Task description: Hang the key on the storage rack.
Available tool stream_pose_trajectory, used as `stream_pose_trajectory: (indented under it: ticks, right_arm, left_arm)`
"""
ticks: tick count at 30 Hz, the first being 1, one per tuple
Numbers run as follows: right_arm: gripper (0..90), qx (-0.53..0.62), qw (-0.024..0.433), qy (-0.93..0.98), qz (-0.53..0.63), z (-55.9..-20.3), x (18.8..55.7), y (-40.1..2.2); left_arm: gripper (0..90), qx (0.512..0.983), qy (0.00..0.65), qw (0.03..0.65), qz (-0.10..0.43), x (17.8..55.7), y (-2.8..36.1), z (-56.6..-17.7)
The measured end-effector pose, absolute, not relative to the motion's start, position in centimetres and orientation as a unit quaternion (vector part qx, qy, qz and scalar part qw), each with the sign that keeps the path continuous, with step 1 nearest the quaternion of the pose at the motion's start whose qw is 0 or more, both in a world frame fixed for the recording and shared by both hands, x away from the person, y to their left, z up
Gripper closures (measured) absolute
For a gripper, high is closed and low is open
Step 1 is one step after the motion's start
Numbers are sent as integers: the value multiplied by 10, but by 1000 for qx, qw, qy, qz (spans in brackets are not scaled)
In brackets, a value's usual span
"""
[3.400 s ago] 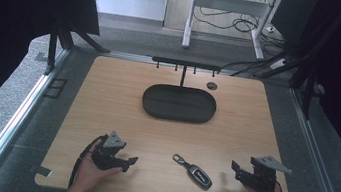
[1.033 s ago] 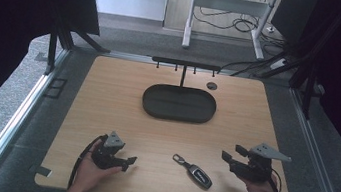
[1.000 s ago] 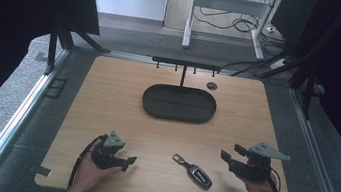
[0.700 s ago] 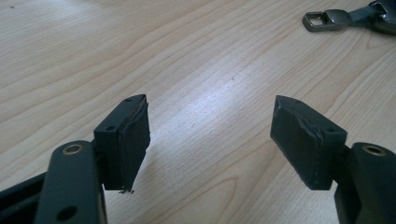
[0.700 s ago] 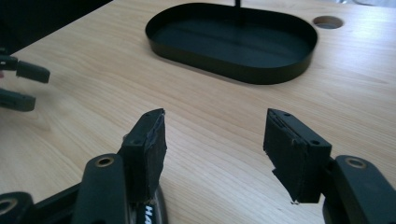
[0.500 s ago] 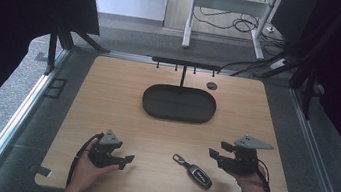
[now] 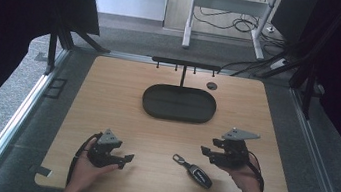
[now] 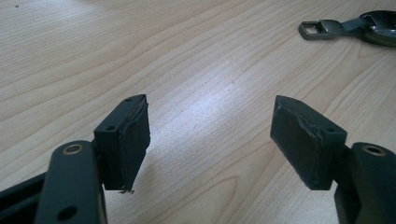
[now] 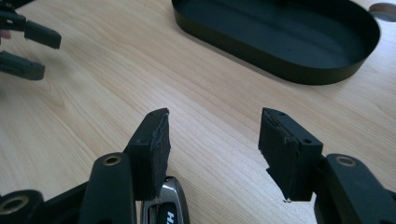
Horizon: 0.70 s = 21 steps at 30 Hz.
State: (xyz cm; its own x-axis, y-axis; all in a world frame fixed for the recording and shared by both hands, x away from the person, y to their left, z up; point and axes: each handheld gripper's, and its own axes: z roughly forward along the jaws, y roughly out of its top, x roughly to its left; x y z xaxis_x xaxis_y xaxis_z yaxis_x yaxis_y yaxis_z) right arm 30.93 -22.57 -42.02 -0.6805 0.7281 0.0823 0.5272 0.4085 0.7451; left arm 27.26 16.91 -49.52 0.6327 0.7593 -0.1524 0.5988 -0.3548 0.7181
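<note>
Key fob (image 7: 196,172), dark with a metal loop at one end, lies flat on the bench (image 7: 107,97) near its front edge, between the two hands and well short of the black oval tray (image 7: 178,113). Its long axis runs on a diagonal: loop end toward the far left, body toward the near right. The right gripper (image 7: 207,151) hovers just beside it, to its right and a little farther back, jaws apart and empty; in the right gripper view the fob's body (image 9: 163,207) peeks out just under the left-hand jaw. The left gripper (image 7: 127,158) sits well apart to the left, jaws also apart and empty. The right hand is plainly nearer, and likely the one to pick it up.
</note>
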Motion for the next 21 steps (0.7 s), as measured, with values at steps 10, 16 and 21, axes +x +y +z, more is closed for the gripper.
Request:
stream_pose_trajectory:
  ticks: [10, 16, 21]
  right_arm:
    - [454, 374, 116, 842, 370, -426, 317, -218]
    - [454, 366, 100, 850, 365, -426, 323, -211]
    - [455, 364, 101, 855, 355, -425, 327, -206]
  left_arm:
    - [292, 818, 414, 385, 105, 272, 169, -495]
    - [296, 817, 414, 386, 106, 272, 168, -495]
    - [294, 818, 413, 385, 105, 272, 168, -496]
